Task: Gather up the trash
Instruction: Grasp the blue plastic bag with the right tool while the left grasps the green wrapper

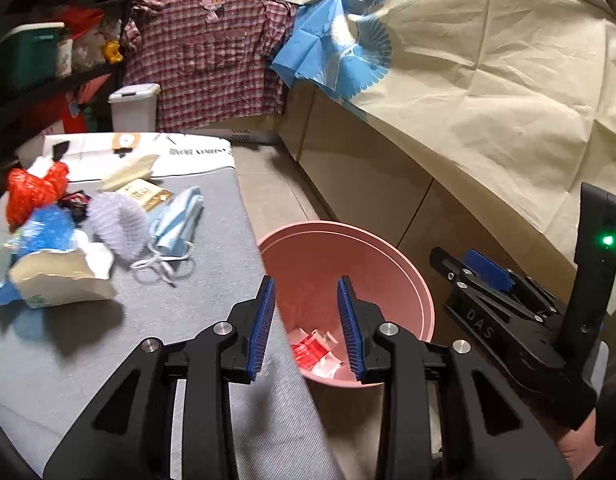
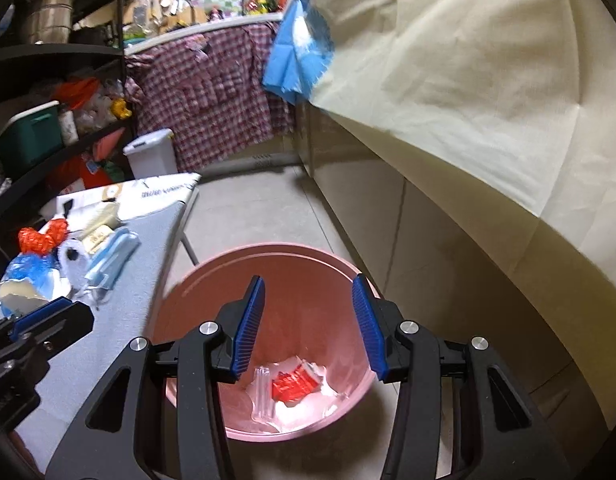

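A pink bin (image 1: 392, 272) (image 2: 211, 292) stands on the floor beside the grey table (image 1: 107, 336) (image 2: 139, 300). Red and clear plastic trash (image 1: 314, 350) (image 2: 291, 386) lies at its bottom. My left gripper (image 1: 305, 308) is open and empty over the table edge and the bin's left rim. My right gripper (image 2: 308, 316) is open and empty above the bin; it shows in the left view (image 1: 488, 280). On the table lie a blue face mask (image 1: 175, 220) (image 2: 111, 256), a torn paper cup (image 1: 55, 280), a red net bag (image 1: 31, 192) (image 2: 39, 238), blue plastic (image 1: 47, 228) and a white ruffled piece (image 1: 115, 220).
A cream and blue cloth (image 1: 488, 80) (image 2: 468, 80) drapes over the counter on the right. A checked cloth (image 1: 203, 64) hangs at the back. A white lidded bin (image 1: 133, 106) (image 2: 151, 156) stands on the floor. Dark shelves (image 1: 35, 60) (image 2: 47, 80) are on the left.
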Action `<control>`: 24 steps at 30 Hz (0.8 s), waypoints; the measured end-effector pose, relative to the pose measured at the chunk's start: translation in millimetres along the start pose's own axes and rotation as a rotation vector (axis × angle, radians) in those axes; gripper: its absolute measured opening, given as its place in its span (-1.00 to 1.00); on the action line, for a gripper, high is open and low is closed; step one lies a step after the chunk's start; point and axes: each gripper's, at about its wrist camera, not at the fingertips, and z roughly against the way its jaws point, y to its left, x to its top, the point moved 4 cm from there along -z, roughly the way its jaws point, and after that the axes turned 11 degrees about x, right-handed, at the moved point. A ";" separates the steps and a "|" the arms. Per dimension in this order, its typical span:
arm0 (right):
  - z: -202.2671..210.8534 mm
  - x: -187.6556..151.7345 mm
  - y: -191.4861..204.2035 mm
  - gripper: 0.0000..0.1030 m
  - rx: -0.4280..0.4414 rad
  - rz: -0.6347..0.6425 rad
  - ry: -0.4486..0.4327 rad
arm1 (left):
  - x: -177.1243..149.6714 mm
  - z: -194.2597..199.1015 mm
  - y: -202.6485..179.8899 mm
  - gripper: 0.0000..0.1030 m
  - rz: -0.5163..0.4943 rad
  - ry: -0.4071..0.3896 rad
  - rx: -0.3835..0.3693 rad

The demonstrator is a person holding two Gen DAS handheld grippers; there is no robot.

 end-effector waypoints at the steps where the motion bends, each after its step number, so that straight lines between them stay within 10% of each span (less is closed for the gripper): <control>1: 1.5 -0.1 1.5 -0.11 0.008 0.005 -0.007 | 0.6 4.8 3.2 -0.39 0.003 -0.004 0.006; 24: 54.2 13.7 99.9 -0.39 0.343 0.081 -0.025 | 2.3 90.2 190.8 -0.39 0.210 -0.192 0.468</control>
